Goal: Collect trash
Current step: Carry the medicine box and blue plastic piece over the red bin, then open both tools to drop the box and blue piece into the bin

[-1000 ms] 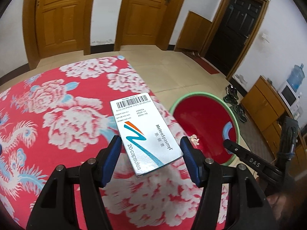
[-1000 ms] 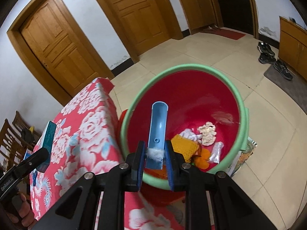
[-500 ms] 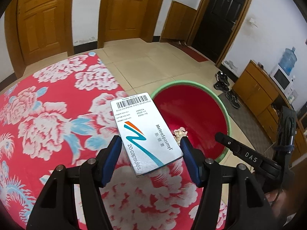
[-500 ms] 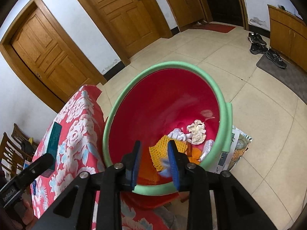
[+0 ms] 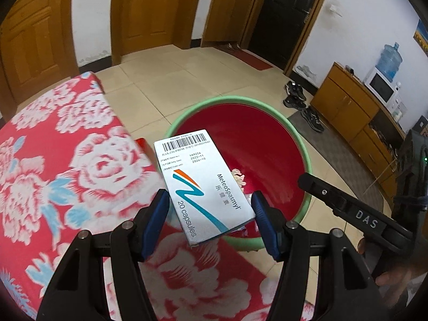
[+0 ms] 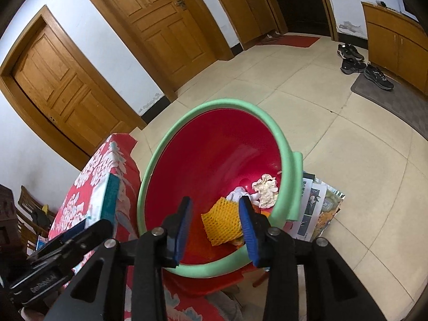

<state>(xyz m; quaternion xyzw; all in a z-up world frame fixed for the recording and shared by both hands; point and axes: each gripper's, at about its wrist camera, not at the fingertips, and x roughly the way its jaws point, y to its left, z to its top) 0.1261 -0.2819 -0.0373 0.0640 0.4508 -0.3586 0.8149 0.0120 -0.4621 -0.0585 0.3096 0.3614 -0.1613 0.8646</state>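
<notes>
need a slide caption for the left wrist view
Left gripper holds a MeteoSpasmyl capsule box over the red bin beside the floral tablecloth.

Soft, even indoor light fills both views, with no hard shadows. Strong fisheye bending curves the doors [image 6: 157, 26] and walls, and black vignetting rounds every corner. The tiled floor [image 6: 334, 123] carries a mild sheen. The floral cloth [image 5: 80, 165] left of the left hand-held gripper [image 5: 211, 222] looks slightly smeared; the box print [image 5: 206, 182] between its fingers reads sharp.
</notes>
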